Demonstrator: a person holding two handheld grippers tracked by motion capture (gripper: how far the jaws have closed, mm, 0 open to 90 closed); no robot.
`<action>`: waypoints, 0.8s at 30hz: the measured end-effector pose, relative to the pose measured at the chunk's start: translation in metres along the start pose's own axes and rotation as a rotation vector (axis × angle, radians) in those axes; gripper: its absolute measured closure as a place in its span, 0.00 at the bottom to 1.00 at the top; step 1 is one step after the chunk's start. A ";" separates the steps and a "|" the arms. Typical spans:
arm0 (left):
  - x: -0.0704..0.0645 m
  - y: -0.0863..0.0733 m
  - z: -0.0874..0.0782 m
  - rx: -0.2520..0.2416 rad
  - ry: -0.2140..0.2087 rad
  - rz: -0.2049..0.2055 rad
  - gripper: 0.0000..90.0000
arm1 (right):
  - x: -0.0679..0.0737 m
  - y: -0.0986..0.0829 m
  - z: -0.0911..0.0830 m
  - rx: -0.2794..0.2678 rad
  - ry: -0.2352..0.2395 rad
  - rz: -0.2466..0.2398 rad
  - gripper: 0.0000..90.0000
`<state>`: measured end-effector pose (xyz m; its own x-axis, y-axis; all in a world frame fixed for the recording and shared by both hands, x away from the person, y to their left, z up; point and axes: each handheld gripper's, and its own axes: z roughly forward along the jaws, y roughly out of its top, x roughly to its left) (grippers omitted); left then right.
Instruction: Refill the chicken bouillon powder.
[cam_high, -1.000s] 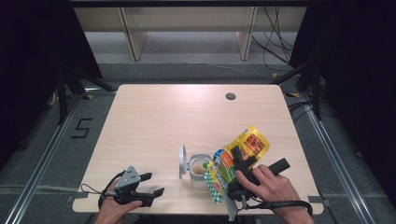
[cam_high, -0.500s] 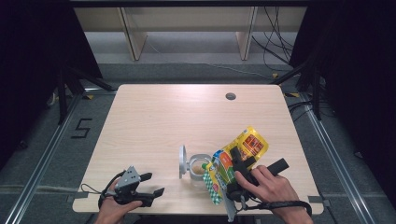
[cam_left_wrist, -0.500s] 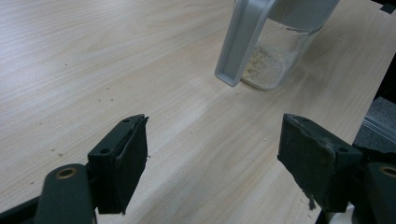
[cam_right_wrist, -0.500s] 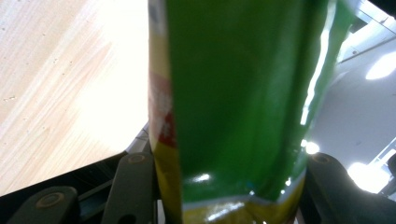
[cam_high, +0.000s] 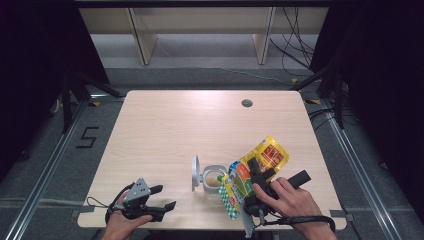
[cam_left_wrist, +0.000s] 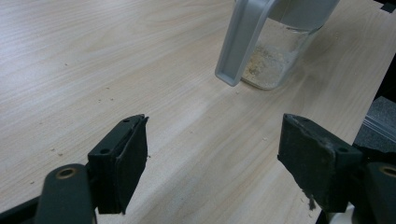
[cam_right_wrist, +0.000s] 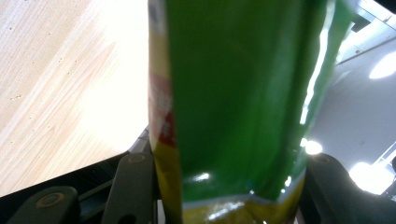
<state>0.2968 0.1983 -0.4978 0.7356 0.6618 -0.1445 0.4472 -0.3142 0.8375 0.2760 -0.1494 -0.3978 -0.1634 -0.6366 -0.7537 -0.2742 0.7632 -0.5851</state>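
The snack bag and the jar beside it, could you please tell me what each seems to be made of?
The snack bag, clamped by the right gripper, looks like thin glossy plastic film: it creases and throws bright glints. The jar looks like clear glass or hard plastic, since pale crumbs show through its wall; which one is unclear. Its open lid looks like matte grey plastic.

On the table (cam_high: 165, 125), the jar (cam_high: 214, 176) stands near the front edge with its lid (cam_high: 195, 173) upright at its left, the pouch (cam_high: 252, 172) tilted just to its right, and the left gripper (cam_high: 162, 198) well apart at the front left.
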 end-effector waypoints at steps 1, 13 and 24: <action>-0.001 0.000 0.001 -0.008 0.000 -0.012 0.26 | 0.000 0.000 0.000 0.000 -0.001 0.002 0.63; -0.001 0.000 0.001 -0.003 0.003 -0.008 0.26 | -0.003 0.005 0.003 -0.017 0.001 0.011 0.63; 0.000 0.000 0.000 0.000 -0.005 0.000 0.26 | -0.004 0.007 0.003 -0.023 -0.007 0.020 0.63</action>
<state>0.2966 0.1980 -0.4984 0.7382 0.6584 -0.1467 0.4470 -0.3147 0.8373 0.2780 -0.1415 -0.3997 -0.1627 -0.6200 -0.7675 -0.2926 0.7732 -0.5626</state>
